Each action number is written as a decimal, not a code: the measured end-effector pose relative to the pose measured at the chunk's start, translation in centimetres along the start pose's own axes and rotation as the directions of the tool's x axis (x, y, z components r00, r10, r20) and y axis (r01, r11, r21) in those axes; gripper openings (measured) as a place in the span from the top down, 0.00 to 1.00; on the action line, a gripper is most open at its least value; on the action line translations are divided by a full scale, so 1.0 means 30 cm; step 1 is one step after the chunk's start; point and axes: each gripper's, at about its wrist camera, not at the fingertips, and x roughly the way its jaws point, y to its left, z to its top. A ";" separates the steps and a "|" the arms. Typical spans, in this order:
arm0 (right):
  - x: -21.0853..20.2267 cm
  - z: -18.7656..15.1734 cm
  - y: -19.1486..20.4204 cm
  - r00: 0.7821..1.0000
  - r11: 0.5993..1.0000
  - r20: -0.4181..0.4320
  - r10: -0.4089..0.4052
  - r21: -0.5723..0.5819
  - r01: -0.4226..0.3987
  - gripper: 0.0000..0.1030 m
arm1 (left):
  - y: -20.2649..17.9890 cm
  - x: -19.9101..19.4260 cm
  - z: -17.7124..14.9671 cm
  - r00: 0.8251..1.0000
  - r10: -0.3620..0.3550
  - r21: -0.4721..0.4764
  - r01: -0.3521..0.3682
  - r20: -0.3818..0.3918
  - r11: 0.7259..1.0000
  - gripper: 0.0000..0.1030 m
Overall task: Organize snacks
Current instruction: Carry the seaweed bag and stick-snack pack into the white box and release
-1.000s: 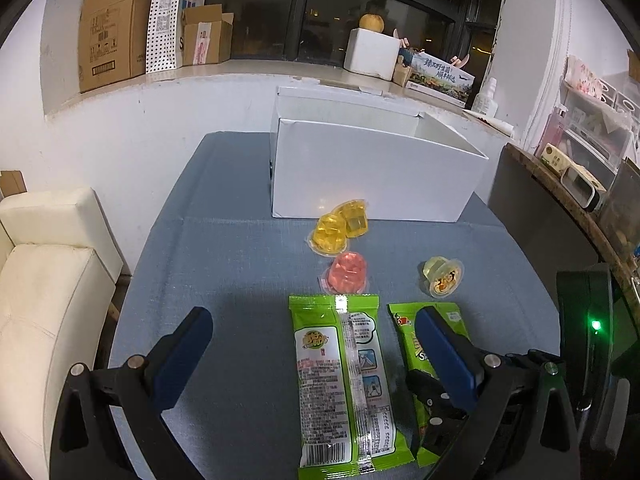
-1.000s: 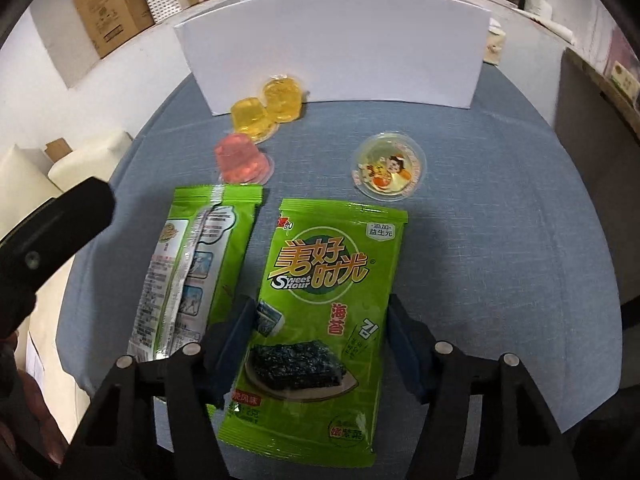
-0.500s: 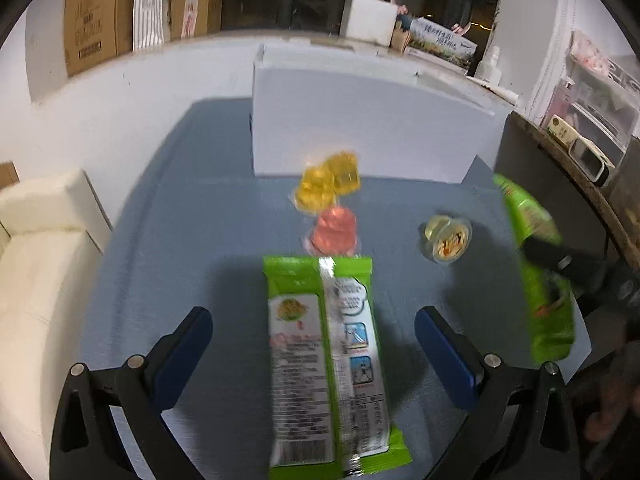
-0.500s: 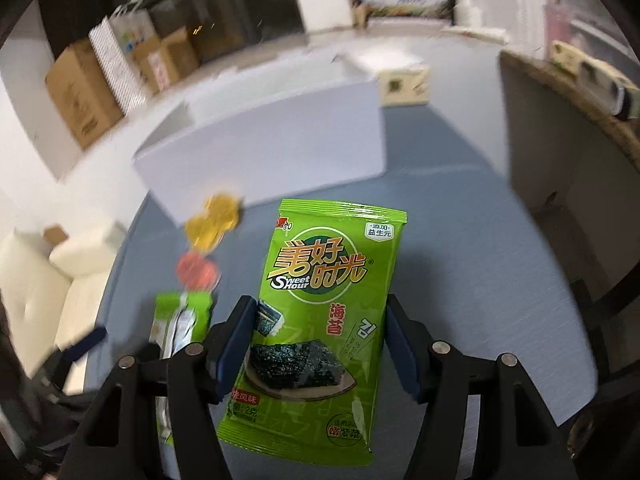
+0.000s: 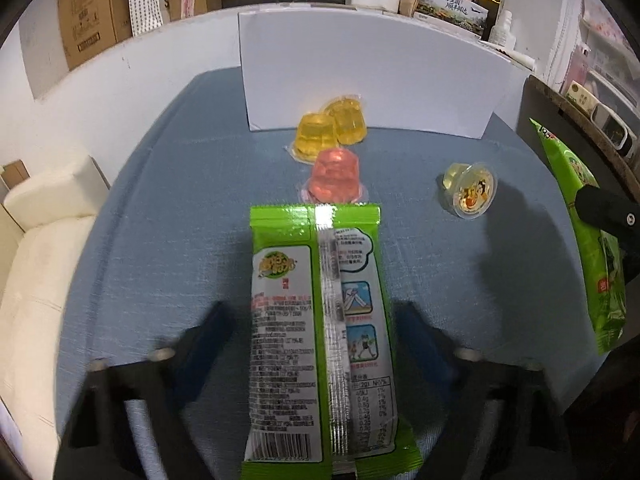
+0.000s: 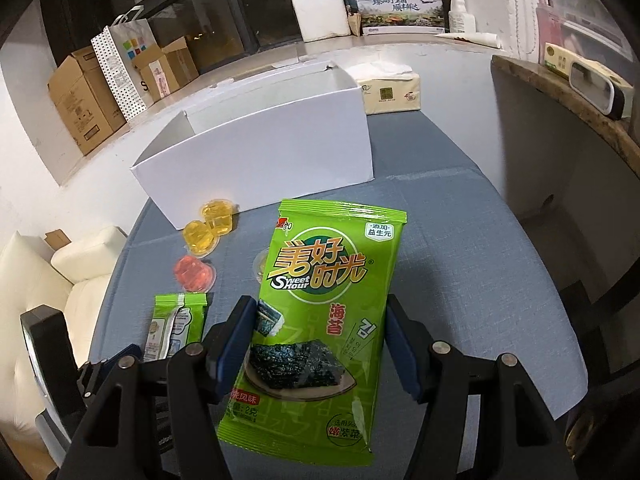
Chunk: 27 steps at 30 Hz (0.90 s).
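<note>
While 4 jelly cups [image 5: 335, 178] front the white box [image 6: 280, 156], the right hand-held gripper [image 6: 320, 344] clamps seaweed [image 6: 320, 320].

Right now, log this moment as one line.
right gripper: shut on seaweed packet, raised | left gripper: closing around second packet on table | white box: open

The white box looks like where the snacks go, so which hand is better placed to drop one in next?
The right gripper: it is shut on a seaweed packet lifted off the table, facing the white box. The left gripper only straddles the other packet lying flat.
</note>
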 end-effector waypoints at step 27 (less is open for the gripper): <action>0.005 0.497 0.098 0.978 0.974 0.176 0.109 -0.214 -0.070 0.34 | -0.004 -0.199 0.642 0.947 -0.168 0.015 0.170 0.273 0.985 0.36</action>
